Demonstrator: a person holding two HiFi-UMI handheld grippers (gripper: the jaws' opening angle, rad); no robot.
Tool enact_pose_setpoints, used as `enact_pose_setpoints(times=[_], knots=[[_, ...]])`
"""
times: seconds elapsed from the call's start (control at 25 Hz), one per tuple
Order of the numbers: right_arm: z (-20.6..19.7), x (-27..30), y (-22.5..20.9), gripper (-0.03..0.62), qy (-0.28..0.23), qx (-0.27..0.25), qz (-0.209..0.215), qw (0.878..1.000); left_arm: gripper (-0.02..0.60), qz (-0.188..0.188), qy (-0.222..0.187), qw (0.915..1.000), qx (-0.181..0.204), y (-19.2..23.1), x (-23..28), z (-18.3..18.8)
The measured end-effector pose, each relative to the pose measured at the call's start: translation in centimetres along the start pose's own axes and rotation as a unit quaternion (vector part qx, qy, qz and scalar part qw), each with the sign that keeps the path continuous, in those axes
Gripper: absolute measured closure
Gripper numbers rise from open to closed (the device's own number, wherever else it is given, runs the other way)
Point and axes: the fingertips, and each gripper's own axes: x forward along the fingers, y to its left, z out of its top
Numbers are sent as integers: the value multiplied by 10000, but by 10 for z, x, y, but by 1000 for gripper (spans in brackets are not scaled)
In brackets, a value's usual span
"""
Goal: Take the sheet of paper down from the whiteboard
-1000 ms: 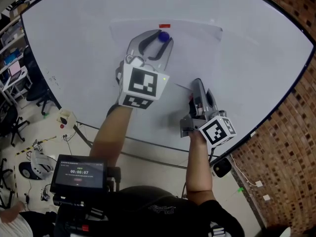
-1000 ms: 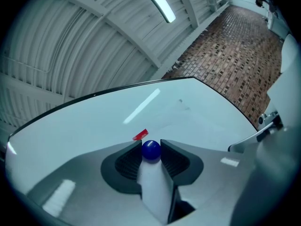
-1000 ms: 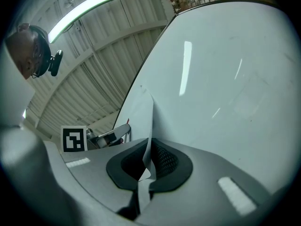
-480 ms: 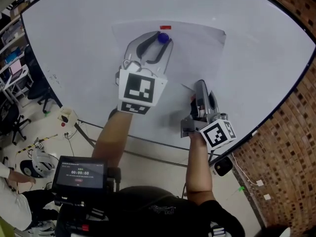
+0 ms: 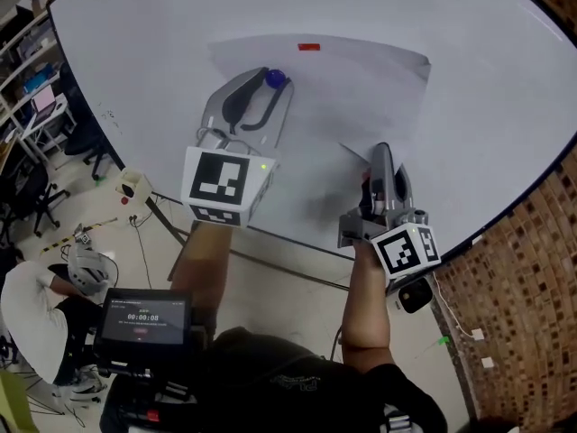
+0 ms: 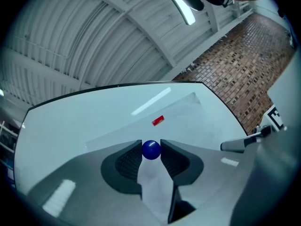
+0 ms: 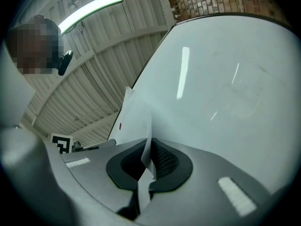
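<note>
**A:** Head view first: what does the left claw (image 5: 269, 87) have?

**B:** It grips a blue ball magnet (image 5: 275, 78) at its tips, with the arm reaching up at the whiteboard (image 5: 487, 106). The sheet of paper (image 5: 361, 84) lies on the board just beyond the tips, and a red magnet (image 5: 309, 47) sits above them.

**A:** Left gripper view?

**B:** The ball is pinched between the 2 jaws.

**A:** Right gripper view?

**B:** The right claw (image 7: 148, 149) is clenched on the sheet's lower edge and angled upward.

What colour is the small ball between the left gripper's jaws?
Dark blue. The ball shows best in the left gripper view.
</note>
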Motion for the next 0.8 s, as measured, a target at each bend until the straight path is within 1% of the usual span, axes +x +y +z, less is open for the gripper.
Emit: enact_pose_setpoints(times=[0.12, 0.28, 0.4, 0.56, 0.68, 0.8], knots=[[-3, -7, 1, 582, -41, -122, -81, 9999, 459, 77, 31, 9999, -62, 4, -16, -6], [-10, -16, 7, 582, 5, -378, -268, 9989, 459, 163, -39, 9993, -325, 15, -44, -6], [-14, -25, 16, 582, 56, -687, -482, 9965, 459, 179, -108, 9986, -493, 25, -68, -4], [-22, -40, 35, 582, 90, -1172, -848, 9894, 459, 136, -46, 9968, -780, 42, -103, -12], [-27, -55, 47, 582, 32, -1449, -1130, 9830, 459, 45, 104, 9955, -942, 47, -124, -23], [-39, -76, 71, 582, 118, -1722, -1371, 9754, 459, -75, 279, 9941, -1044, 47, -153, -36]])
